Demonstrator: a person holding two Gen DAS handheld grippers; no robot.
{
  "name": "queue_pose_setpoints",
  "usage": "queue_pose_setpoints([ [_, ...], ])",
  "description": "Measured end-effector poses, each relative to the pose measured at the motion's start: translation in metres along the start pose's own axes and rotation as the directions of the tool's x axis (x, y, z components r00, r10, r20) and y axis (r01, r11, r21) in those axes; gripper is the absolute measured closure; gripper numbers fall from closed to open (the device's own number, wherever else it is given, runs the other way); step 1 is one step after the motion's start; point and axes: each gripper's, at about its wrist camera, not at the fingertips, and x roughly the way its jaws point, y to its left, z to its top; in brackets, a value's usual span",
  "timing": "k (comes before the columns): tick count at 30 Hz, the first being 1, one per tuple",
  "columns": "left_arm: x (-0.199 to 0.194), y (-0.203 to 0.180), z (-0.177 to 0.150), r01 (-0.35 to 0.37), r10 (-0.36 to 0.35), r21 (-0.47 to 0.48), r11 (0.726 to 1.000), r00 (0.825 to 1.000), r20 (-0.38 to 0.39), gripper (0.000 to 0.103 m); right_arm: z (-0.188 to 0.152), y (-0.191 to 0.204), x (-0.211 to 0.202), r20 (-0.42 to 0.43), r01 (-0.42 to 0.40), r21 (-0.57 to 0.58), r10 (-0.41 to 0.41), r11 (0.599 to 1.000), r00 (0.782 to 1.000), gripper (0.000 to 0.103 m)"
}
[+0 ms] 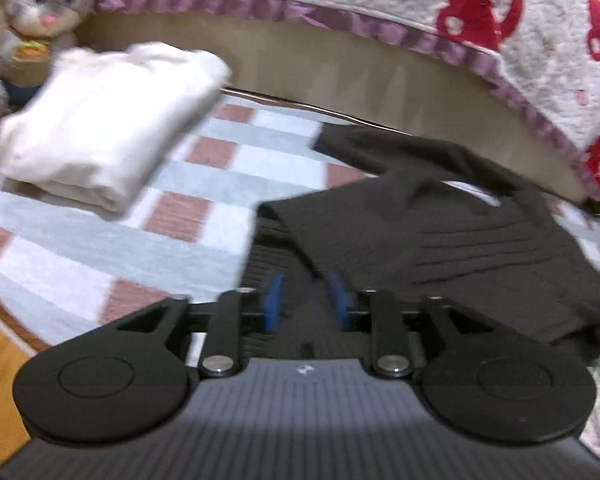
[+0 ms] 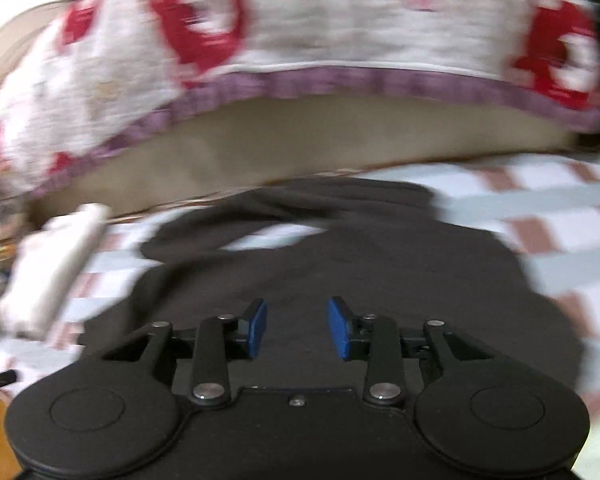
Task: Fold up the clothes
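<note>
So there are two garments lying on the checked blanket (image 1: pixel 100 248): one dark sweater (image 1: pixel 440 216) and one white one (image 1: pixel 100 128), already folded into a neat block. Two tools are showing, one per camera.

The sweater is sitting partly folded, right in front of both tools. In the left view a sleeve or flap is lying folded across its body, running diagonally from the near middle up toward the far right, and the neckline with a bit of white label is facing the far side. Its long axis is going roughly from the near edge away toward the tan bed edge (image 1: pixel 300 64). In the right view the same sweater (image 2: pixel 340 264) is filling the middle, collar opening pointing away from the camera.

The left tool (image 1: pixel 308 300) is hanging over the sweater's near ribbed hem, blue pads spread apart, nothing pinched. The right tool (image 2: pixel 297 330) is also spread, hovering over the sweater's body, gripping nothing.

Beyond, one quilt (image 2: pixel 320 32) with red shapes is draping over the edge, and one plush rabbit (image 1: pixel 48 0) is sitting far left. Right view is pretty blurred.
</note>
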Motion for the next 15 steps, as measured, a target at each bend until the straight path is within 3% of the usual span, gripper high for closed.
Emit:
queue_pose_setpoints([
  [1, 0.008, -0.004, -0.001, 0.022, -0.022, 0.008, 1.000, 1.000, -0.019, 0.057, 0.002, 0.013, 0.012, 0.000, -0.044, -0.008, 0.044, 0.999, 0.999, 0.055],
  [3, 0.023, -0.013, -0.002, 0.067, -0.065, 0.024, 0.997, 0.996, -0.056, 0.057, 0.005, 0.036, 0.037, 0.003, -0.116, -0.020, 0.116, 0.993, 0.993, 0.053],
  [5, 0.044, -0.024, -0.001, 0.085, -0.079, 0.070, 0.994, 0.993, -0.090, 0.055, 0.003, 0.042, 0.066, 0.021, -0.115, -0.013, 0.115, 0.993, 0.993, 0.053],
  [8, 0.082, -0.041, -0.001, 0.089, -0.066, 0.165, 0.982, 0.988, -0.138, 0.042, -0.011, 0.036, 0.098, 0.008, -0.026, -0.094, 0.026, 0.995, 1.000, 0.052],
  [11, 0.118, -0.054, -0.002, 0.038, 0.007, 0.290, 0.956, 0.988, -0.154, 0.041, -0.027, 0.022, 0.120, -0.030, 0.089, -0.225, -0.098, 0.970, 0.995, 0.052],
  [13, 0.130, -0.057, -0.002, 0.022, 0.030, 0.354, 0.935, 0.990, -0.139, 0.038, -0.028, 0.005, 0.121, -0.031, 0.121, -0.235, -0.132, 0.964, 0.991, 0.052],
  [14, 0.134, -0.057, -0.002, 0.024, 0.028, 0.378, 0.925, 0.991, -0.132, 0.045, -0.027, -0.004, 0.122, -0.034, 0.129, -0.222, -0.140, 0.966, 0.990, 0.052],
  [15, 0.139, -0.058, -0.002, 0.027, 0.026, 0.402, 0.915, 0.992, -0.126, 0.062, -0.023, -0.014, 0.123, -0.040, 0.122, -0.172, -0.130, 0.978, 0.991, 0.052],
])
